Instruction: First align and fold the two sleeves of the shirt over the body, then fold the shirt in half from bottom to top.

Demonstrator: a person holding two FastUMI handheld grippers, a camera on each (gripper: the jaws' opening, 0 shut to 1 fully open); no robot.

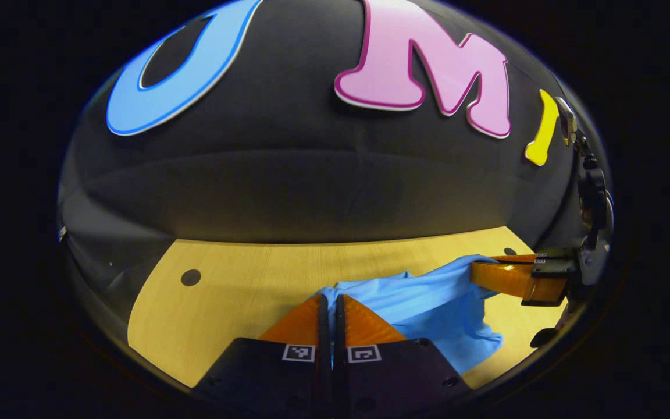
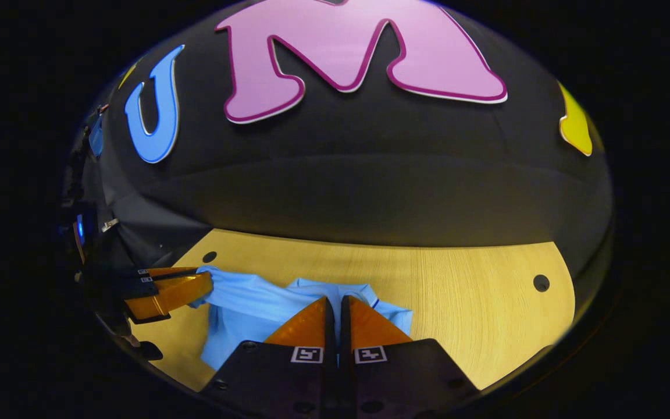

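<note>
Shirt (image 1: 428,302) edge hidden between tools (image 1: 331,298)

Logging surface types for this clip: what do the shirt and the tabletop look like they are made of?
Shirt: light blue, soft thin fabric, matte; it drapes and creases between both closed grippers, likely knit cotton. Tabletop: pale yellow wood or wood-look laminate, smooth, with fine straight grain lines and dark round holes.

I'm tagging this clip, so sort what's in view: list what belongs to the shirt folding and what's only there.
Belongs to the job:
- blue shirt
- left gripper, shut on the shirt
- right gripper, shut on the shirt

Only there:
- wooden table, with its round holes
- black cloth wall
</note>
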